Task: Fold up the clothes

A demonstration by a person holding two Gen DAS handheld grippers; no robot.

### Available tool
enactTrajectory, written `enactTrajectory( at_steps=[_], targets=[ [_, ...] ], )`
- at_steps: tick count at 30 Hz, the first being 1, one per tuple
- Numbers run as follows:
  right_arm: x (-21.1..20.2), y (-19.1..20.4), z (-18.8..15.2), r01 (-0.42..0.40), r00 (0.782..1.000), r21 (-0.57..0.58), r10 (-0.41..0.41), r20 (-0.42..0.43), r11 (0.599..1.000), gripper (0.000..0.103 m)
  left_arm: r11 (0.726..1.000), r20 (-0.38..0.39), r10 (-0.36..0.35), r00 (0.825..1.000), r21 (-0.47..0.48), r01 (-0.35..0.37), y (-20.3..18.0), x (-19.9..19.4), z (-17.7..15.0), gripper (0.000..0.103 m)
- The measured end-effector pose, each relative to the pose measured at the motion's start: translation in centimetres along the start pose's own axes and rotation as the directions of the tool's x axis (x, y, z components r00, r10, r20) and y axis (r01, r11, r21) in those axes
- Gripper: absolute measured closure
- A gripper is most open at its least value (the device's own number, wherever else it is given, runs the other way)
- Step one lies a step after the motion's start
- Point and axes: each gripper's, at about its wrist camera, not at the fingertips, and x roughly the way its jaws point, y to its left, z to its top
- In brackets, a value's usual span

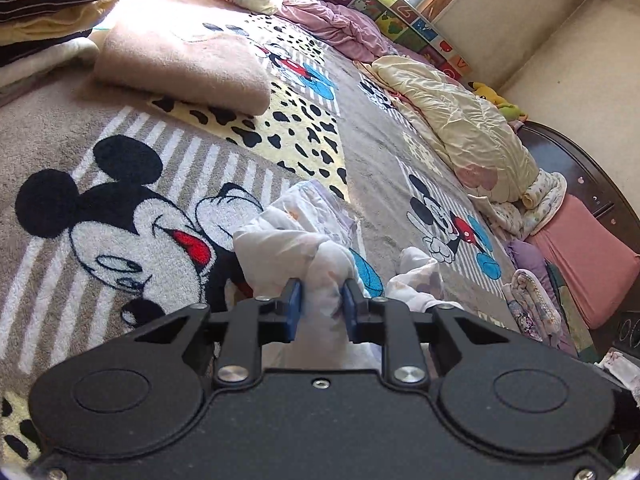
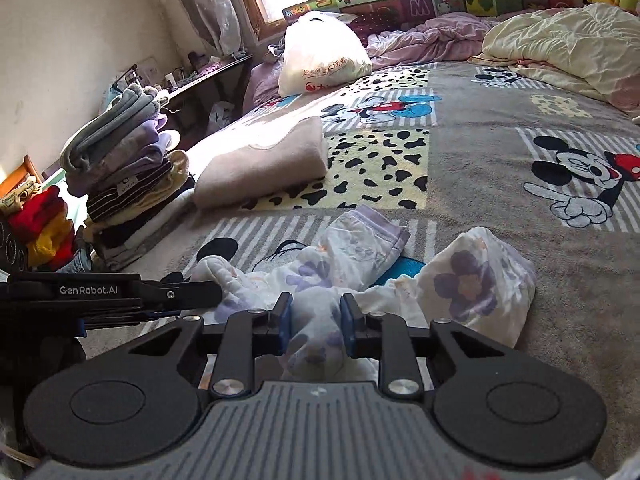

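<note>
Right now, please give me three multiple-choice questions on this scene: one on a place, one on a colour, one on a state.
1. Where does the folded beige blanket lie?
A. on the bed cover
B. on the floor
C. on the window sill

2. What colour are the flowers on the white garment?
A. red
B. purple
C. green

3. What is the state of the right hand-held gripper?
A. open, empty
B. shut on the garment
C. out of view

Answers:
1 A: it rests on the cartoon bed cover.
2 B: the printed flowers are purple.
3 B: white cloth sits pinched between its blue pads.
</note>
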Motion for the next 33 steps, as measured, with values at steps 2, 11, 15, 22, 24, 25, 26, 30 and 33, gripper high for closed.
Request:
enactTrajectory(
  at_steps=[2,11,15,22,24,25,26,30,33],
  targets=[
    [-1.6,-0.9,-1.3,0.006,1.000,0.024,-0.006,0.016,1.000,0.080,1.000,0.018,0.001,1.000,0.029,-0.002,0.2,-1.1,-1.2,0.093],
    [-7.3,-5.2,-10.3,0.040,0.999,0.182,-0.033,-0.037,0.983,0.080,0.999,-0.038,0.033,0.999,-0.001,-0.033,3.7,-6.7,-10.8,0.096],
    [-8.7,-6.3,-13.7,0.058,0.995,0.241,-0.038,-0.088,0.969,0.079,0.998,-0.085,0.022,0.996,0.064,-0.016,2.4,-8.2,-13.8,0.097],
    [-13.0,-8.5,-14.6,-0.030,1.000,0.413,0.027,0.015,0.910,0.020,0.999,-0.039,-0.031,0.999,-0.018,0.030,1.9,-11.4,-12.3,0.040],
    [-13.9,-10.0,-14.5,-0.084,0.996,0.510,0.062,0.061,0.856,0.015,0.996,-0.028,-0.040,0.999,-0.084,0.037,2.5,-11.8,-11.6,0.038],
    [-13.8,-10.7,-14.4,-0.104,0.994,0.559,0.074,0.075,0.823,0.014,0.991,-0.031,-0.046,0.998,-0.127,0.042,2.7,-11.6,-11.3,0.038],
    [-13.7,-11.6,-14.4,-0.120,0.993,0.608,0.085,0.086,0.785,0.013,0.985,-0.035,-0.052,0.998,-0.169,0.045,2.9,-11.4,-11.0,0.037],
    [-12.0,-13.6,-14.9,-0.150,0.988,0.762,0.121,0.095,0.630,0.010,0.940,-0.046,-0.078,0.996,-0.335,0.059,3.8,-10.7,-9.7,0.035],
    [-10.1,-13.7,-15.0,-0.127,0.989,0.799,0.137,0.057,0.588,0.010,0.889,-0.051,-0.099,0.994,-0.453,0.065,4.4,-10.2,-8.7,0.031]
  ],
)
